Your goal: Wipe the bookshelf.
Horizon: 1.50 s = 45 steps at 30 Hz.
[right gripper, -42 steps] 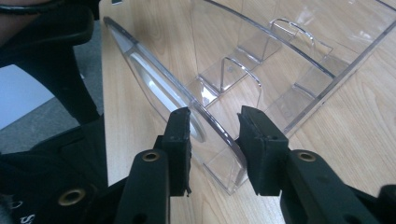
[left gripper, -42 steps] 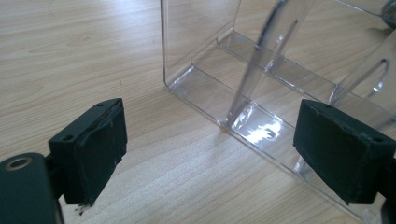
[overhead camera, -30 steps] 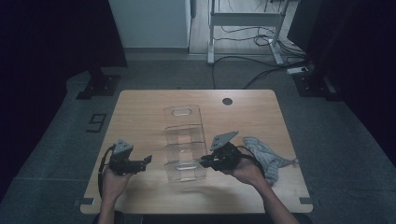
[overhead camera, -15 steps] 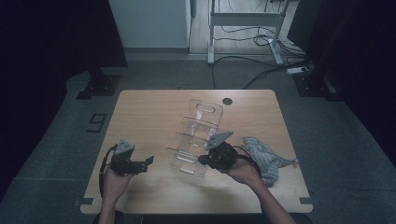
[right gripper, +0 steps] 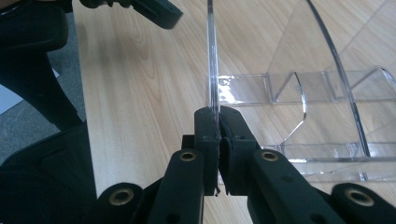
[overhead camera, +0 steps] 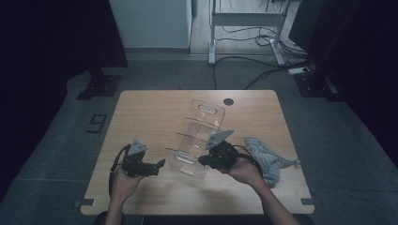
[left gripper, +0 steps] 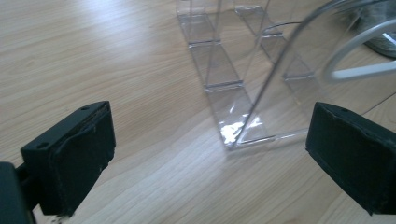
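The right gripper is clamping its jaws on a side wall of the clear acrylic rack, which is lying mid-table with its long axis running from the near edge toward the far right, while the left gripper is hovering just left of the rack's near end, its jaws having just been opening wide with nothing between them. The wooden table is also bearing a grey cloth at the right, in a dim room with cables on the floor beyond.
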Each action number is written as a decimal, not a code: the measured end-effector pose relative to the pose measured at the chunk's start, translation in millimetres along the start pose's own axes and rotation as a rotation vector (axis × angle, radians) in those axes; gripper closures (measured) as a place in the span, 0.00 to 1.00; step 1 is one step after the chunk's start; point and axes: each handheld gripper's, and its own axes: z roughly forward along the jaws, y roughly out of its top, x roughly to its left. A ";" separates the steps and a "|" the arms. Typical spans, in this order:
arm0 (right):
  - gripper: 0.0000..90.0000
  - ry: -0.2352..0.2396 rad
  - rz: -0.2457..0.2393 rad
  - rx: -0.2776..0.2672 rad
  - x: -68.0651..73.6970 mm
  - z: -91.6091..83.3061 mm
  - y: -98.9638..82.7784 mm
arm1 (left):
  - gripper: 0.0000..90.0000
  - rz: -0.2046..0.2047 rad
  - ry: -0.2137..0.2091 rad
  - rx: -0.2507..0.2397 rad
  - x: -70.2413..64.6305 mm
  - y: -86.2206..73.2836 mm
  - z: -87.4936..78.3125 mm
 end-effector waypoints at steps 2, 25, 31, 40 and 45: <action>0.95 0.004 -0.006 0.007 2.5 1.9 2.4 | 0.01 0.003 -0.008 -0.001 -2.0 2.5 1.3; 0.90 0.058 -0.025 0.017 20.7 23.3 21.7 | 0.15 0.028 0.022 -0.038 -15.5 16.6 17.1; 0.89 0.062 -0.019 0.015 20.5 24.0 22.0 | 0.18 0.030 0.020 -0.041 -17.6 16.8 22.5; 0.70 0.042 -0.023 0.004 15.0 13.9 19.1 | 0.35 0.071 0.038 -0.027 -24.8 18.9 22.0; 0.54 -0.010 -0.011 -0.015 5.3 2.9 13.7 | 0.35 0.071 0.040 -0.026 -22.7 18.1 20.7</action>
